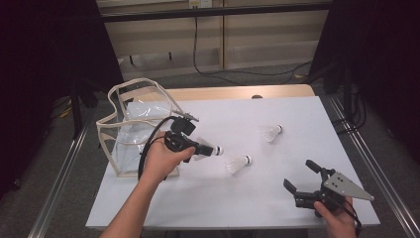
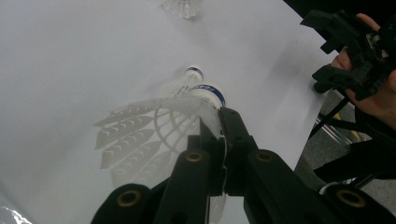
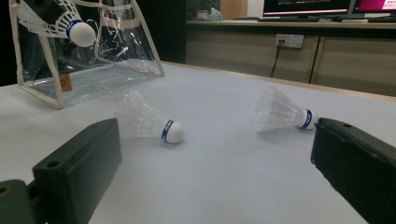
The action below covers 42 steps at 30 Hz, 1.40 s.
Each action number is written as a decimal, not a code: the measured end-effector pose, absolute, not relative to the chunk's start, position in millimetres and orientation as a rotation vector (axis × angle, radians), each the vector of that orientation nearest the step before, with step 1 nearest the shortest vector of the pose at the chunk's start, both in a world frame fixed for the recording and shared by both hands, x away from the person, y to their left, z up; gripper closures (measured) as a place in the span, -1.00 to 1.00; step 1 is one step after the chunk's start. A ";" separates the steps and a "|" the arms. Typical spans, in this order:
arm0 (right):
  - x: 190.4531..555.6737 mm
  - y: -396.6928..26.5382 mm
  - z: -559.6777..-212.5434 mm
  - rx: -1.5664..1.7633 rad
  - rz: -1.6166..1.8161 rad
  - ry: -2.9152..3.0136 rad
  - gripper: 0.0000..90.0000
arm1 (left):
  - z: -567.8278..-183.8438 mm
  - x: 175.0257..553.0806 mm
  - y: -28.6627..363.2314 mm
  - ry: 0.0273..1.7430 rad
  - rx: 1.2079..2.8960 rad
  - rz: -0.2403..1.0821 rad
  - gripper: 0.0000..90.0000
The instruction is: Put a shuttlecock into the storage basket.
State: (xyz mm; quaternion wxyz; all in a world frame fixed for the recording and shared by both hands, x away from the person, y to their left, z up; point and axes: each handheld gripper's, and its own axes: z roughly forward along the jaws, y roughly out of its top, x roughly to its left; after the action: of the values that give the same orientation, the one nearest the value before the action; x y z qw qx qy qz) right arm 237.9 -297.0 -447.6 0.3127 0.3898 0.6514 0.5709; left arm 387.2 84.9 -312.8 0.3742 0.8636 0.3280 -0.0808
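Left gripper [image 1: 210, 148] clamped on feather skirt of held shuttlecock [image 1: 212, 149], lifted above white table [image 1: 297, 119], cork end pointing toward table middle, just beside clear bag [image 1: 133, 129] at table's left. In left gripper view, jaws pinch feathers [image 2: 140, 135] near blue-banded cork. Right gripper [image 1: 302, 176] near table's front right corner, jaws spread wide, nothing between them. Second shuttlecock [image 1: 238, 162] lies on its side at table middle; third shuttlecock [image 1: 271, 132] lies farther back, well apart from it.

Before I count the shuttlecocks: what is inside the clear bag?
Through the clear bag walls nothing shows inside. The left gripper and its held shuttlecock cover part of it.
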 end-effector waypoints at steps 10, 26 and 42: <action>238.0 -297.1 -447.5 1.027 1.508 1.717 -0.96 | -306.6 391.2 84.0 0.849 2.230 -0.196 0.99; 237.9 -297.3 -447.4 1.026 1.510 1.718 -0.96 | -290.5 397.7 82.5 0.834 2.250 -0.199 0.99; 237.7 -297.4 -447.4 1.026 1.509 1.717 -0.96 | -270.4 400.6 84.5 0.832 2.248 -0.175 0.99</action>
State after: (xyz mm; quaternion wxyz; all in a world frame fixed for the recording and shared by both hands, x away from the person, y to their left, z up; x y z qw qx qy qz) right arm 237.7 -297.4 -447.4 0.3129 0.3889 0.6509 0.5720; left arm 400.6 84.5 -270.4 0.3606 0.8724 0.3229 -0.0680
